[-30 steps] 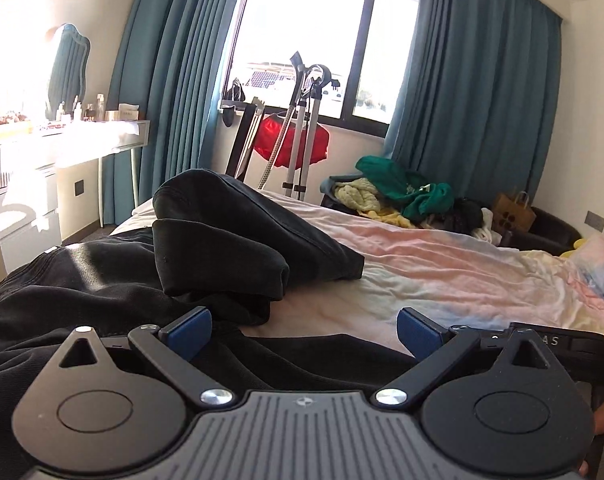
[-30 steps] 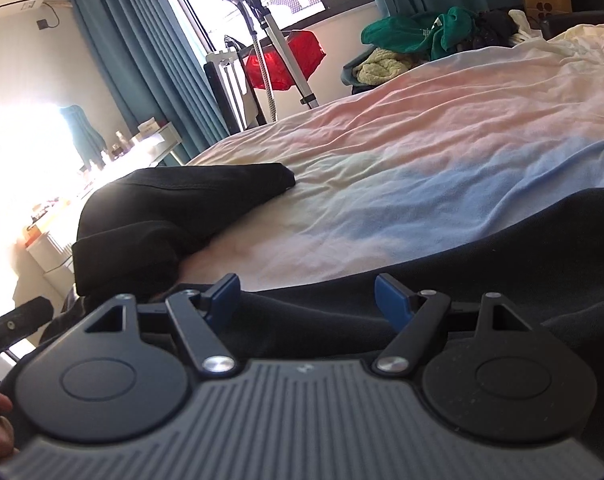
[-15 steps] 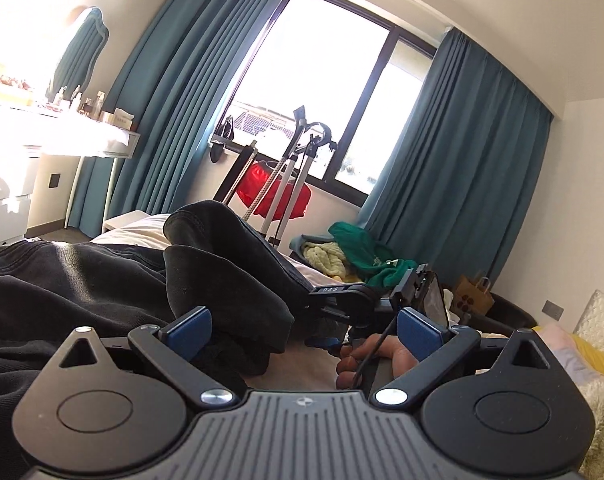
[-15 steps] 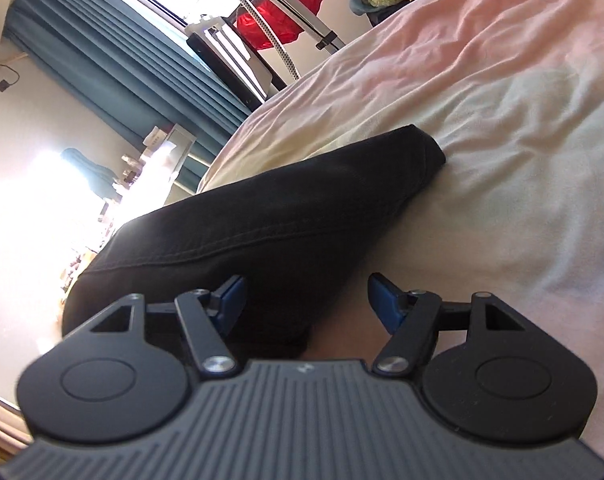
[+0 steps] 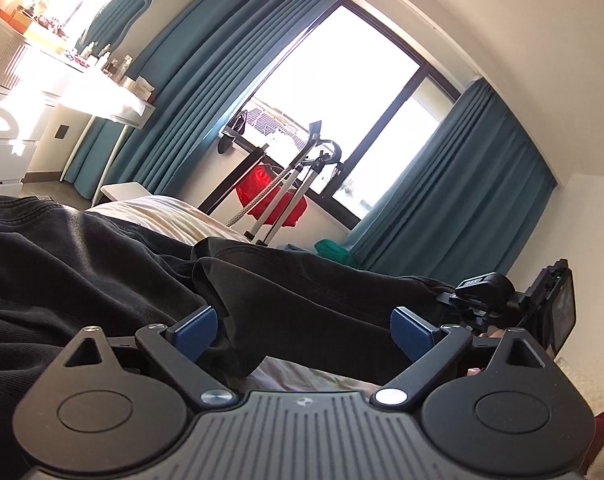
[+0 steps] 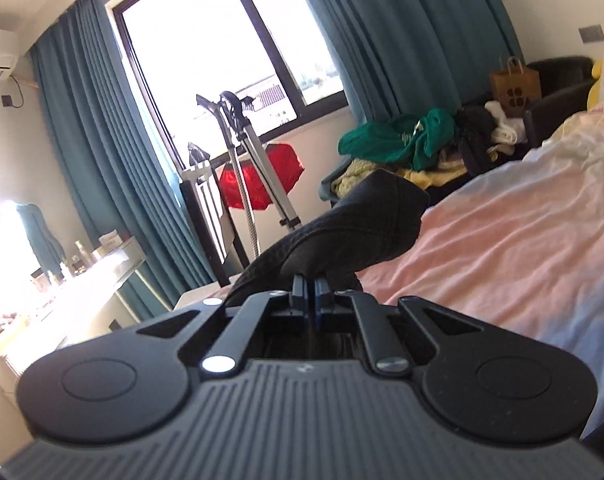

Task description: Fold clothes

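A black pair of trousers (image 5: 101, 264) lies crumpled on the bed, with one leg (image 5: 322, 300) stretched to the right. My left gripper (image 5: 302, 326) is open, its blue pads either side of that leg's fold, low over the bed. My right gripper (image 6: 310, 294) is shut on the end of the black leg (image 6: 362, 224) and holds it lifted above the pink sheet (image 6: 502, 260). The right gripper also shows in the left wrist view (image 5: 502, 300) at the leg's far end.
A garment steamer with a red cover (image 6: 261, 180) stands by the window. A pile of green and yellow clothes (image 6: 402, 140) sits on a dark chair beyond the bed. A white dressing table (image 5: 81, 92) is at the left. Teal curtains (image 5: 462, 200) hang behind.
My right gripper has closed on the end of the black leg and lifted it. My left gripper has dropped lower and tilted, staying open around the leg's fold.
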Available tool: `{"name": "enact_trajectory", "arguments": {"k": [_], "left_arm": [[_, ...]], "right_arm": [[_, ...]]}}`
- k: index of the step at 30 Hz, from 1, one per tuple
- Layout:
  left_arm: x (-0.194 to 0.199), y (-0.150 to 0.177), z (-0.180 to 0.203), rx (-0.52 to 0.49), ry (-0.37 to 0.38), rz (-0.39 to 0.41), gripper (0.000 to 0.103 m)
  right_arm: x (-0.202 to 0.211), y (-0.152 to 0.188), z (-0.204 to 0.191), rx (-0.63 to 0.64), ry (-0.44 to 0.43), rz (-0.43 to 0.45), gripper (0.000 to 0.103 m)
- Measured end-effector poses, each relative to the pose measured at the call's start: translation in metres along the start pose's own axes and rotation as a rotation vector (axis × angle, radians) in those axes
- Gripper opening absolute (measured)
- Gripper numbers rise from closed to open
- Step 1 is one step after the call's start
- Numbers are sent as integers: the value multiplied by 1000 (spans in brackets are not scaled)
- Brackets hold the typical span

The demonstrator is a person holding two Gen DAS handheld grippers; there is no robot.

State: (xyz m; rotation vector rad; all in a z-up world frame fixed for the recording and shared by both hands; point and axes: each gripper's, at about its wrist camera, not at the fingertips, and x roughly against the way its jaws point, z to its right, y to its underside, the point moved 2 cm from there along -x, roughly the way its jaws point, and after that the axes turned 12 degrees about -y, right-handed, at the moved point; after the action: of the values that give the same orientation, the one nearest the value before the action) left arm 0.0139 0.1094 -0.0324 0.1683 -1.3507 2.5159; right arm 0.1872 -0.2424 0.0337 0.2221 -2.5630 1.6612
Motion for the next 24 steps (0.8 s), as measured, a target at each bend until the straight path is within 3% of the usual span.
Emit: {"name": "enact_trajectory", "arguments": {"k": [3,5,10,13,18,20,22,24], "left_arm": [[2,1,8,-28,9,11,95],[2,5,14,-54,7,13,95],[-7,22,25,-115,-10,-19,95],[-16,32,28,-158,-22,-36,95],[-34,49,29,-176,-30,-82,95],[-41,56,28,-174,-33,-102,95],[-48,63,27,-162,-52,-125,95],[-56,71,25,-137,-77,-155,95]], "right_arm": [[24,-47,20,98,97,24,6],[22,-65,40,114,171,-6,6],[-25,-57,112,149,345,-157,7],[-47,-31,155,-5,341,-220,8],[-57,10,196,-202,233,-310,11],[-41,14,202,-248,193,-302,26],[-23,17,207,-294,161,-290,61],[1,22,218,-382,135,-260,67]]}}
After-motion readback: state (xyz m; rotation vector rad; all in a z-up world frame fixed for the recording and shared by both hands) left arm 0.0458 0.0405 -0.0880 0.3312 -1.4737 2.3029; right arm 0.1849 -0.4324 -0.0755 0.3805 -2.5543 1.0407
